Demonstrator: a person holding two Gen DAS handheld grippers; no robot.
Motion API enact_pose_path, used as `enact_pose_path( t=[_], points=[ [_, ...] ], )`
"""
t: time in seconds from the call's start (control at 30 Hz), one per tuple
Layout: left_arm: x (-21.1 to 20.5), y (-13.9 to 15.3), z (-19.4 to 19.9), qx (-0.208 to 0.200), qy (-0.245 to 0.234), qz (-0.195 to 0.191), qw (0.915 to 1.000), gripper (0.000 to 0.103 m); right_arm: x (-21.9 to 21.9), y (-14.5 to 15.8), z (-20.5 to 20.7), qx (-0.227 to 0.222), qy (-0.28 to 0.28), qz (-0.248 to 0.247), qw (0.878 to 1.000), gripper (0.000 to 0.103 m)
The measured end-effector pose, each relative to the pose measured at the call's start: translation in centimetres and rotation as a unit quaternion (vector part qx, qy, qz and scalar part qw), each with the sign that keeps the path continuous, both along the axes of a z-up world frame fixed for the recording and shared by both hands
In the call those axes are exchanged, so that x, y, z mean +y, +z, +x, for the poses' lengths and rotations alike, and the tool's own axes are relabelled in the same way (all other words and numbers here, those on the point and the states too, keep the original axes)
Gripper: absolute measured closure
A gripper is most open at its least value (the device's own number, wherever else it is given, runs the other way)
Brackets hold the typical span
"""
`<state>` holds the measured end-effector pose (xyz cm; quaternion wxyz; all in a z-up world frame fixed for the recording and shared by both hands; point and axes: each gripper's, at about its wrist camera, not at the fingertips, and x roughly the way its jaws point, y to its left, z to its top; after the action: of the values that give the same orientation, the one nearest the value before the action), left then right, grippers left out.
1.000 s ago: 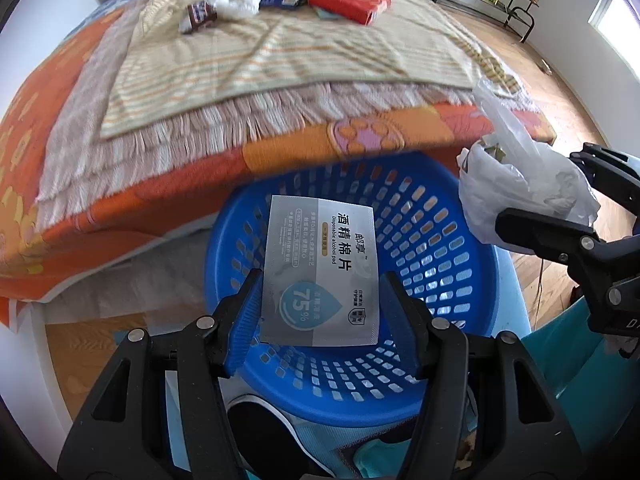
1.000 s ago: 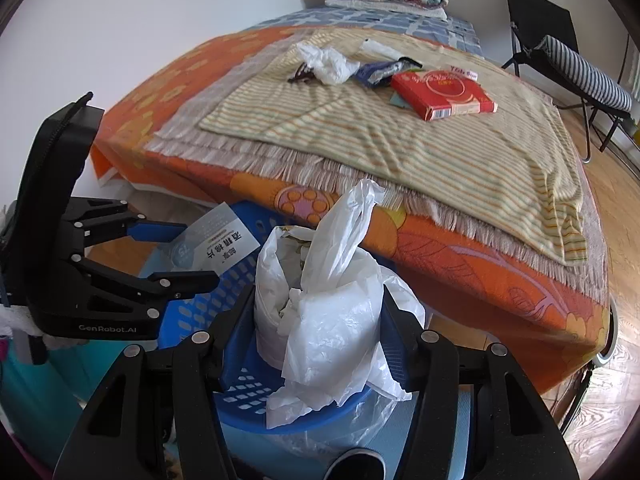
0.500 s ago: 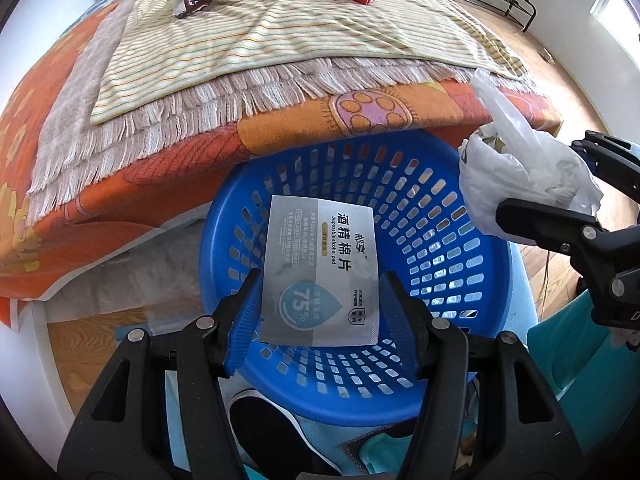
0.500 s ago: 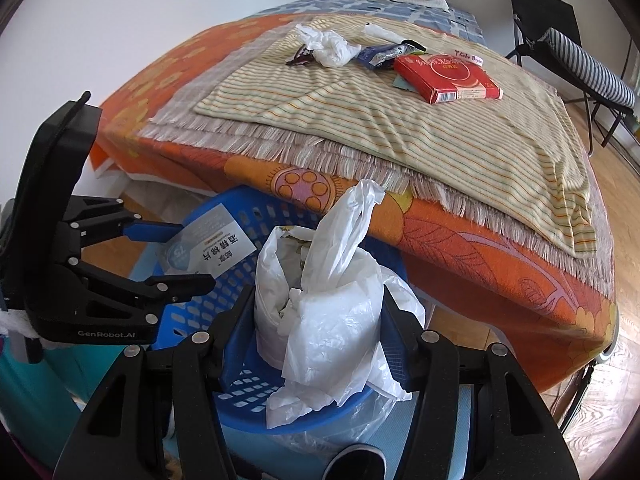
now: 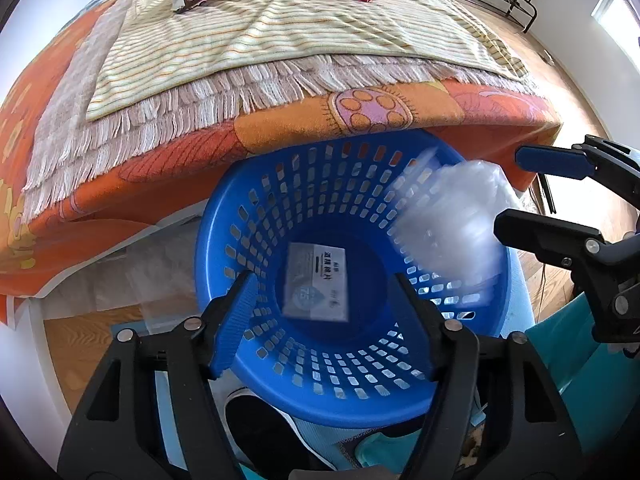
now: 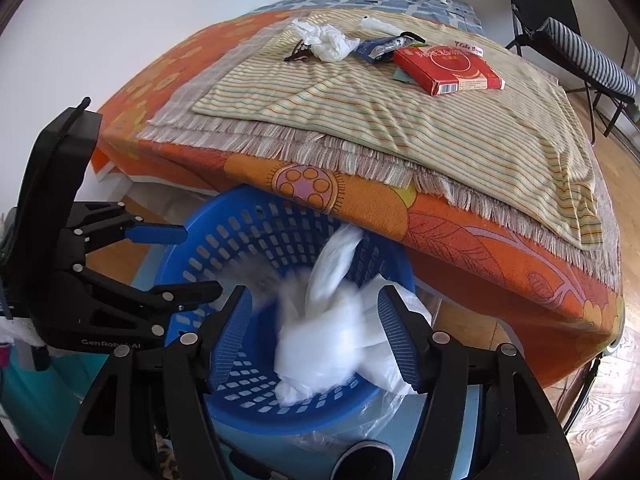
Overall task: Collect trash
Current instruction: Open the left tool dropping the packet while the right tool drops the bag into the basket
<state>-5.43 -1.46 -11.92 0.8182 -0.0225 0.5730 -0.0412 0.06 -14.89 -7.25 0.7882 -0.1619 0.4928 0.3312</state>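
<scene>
Blue plastic made up the one basket [image 5: 352, 392], which sat on the floor against the near edge of the bed [image 5: 280, 128]. Two grippers hung over it, both with jaws opening. One sachet [image 5: 316, 284] lay blurred deep inside, clear of the left gripper [image 5: 324, 316], its long axis running near to far. One white bag [image 6: 336, 336], also blurred, sat between the right gripper's [image 6: 316, 336] pads without being pinched. One red box [image 6: 446, 70] lay far off on the bed.
</scene>
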Motion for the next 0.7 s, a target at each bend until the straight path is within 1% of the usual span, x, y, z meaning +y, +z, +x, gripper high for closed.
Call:
enact_pose_path(
  t=[0.13,0.4,0.7],
  points=[
    [0.0,0.1,0.1,-0.001,0.001,0.002,1.0000,0.033,0.0,0.1,-0.1,-0.008,-0.001,-0.003,1.000,0.038],
    [0.2,0.2,-0.1,-0.004,0.004,0.004,1.0000,0.033,-0.3,0.4,0.3,-0.007,-0.014,0.002,1.000,0.038],
    [0.9,1.8,1.2,-0.024,0.010,0.002,0.9997,0.033,-0.5,0.8,1.0,-0.008,-0.025,0.013,1.000,0.038]
  ],
)
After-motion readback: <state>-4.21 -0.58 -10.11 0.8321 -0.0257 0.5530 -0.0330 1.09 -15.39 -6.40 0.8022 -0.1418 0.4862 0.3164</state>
